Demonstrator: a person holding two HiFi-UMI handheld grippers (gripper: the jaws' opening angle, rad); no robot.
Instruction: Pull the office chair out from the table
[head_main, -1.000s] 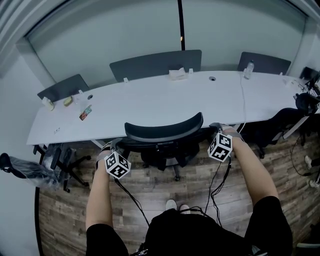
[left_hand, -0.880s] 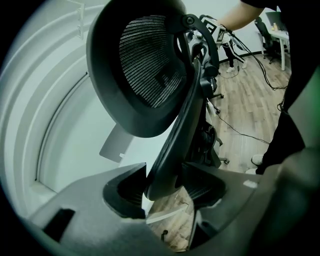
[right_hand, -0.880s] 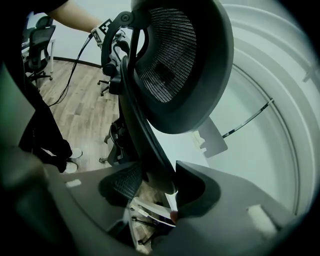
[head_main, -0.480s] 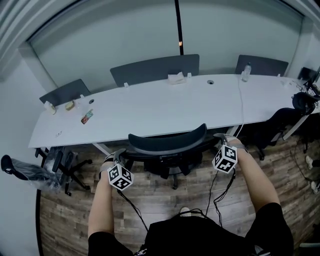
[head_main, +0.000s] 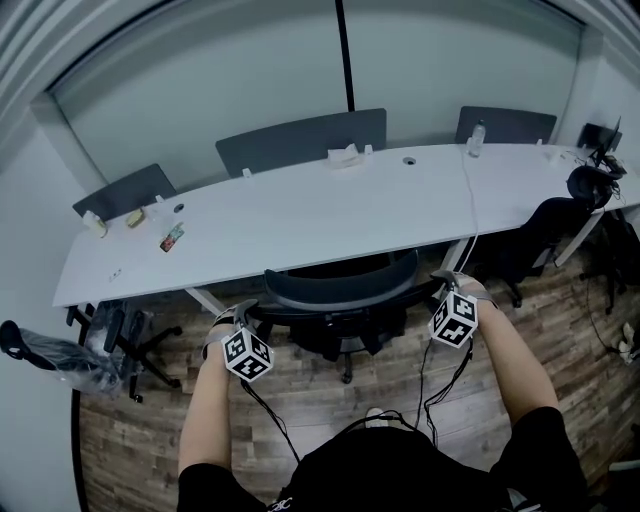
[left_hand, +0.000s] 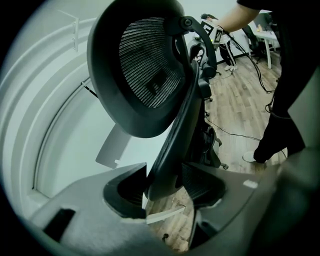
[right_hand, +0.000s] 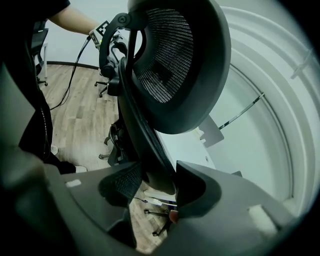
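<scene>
A black mesh-backed office chair (head_main: 340, 287) stands at the near edge of the long white table (head_main: 300, 215), its backrest toward me. My left gripper (head_main: 238, 315) is shut on the left edge of the backrest. In the left gripper view the chair's back frame (left_hand: 172, 145) is pinched between the pads of that gripper (left_hand: 165, 184). My right gripper (head_main: 440, 283) is shut on the backrest's right edge. The right gripper view has the frame (right_hand: 145, 145) clamped in the gripper (right_hand: 159, 182), with the mesh back (right_hand: 172, 55) above.
Three dark chairs stand along the table's far side. Another black chair (head_main: 125, 335) is at the left end and one (head_main: 535, 235) at the right. On the table lie a tissue box (head_main: 345, 154), a bottle (head_main: 477, 135) and small items. Cables trail over the wooden floor (head_main: 300, 390).
The chair has come back from the table toward me with both grippers holding it; its backrest now sits below the table's edge rather than over it.
</scene>
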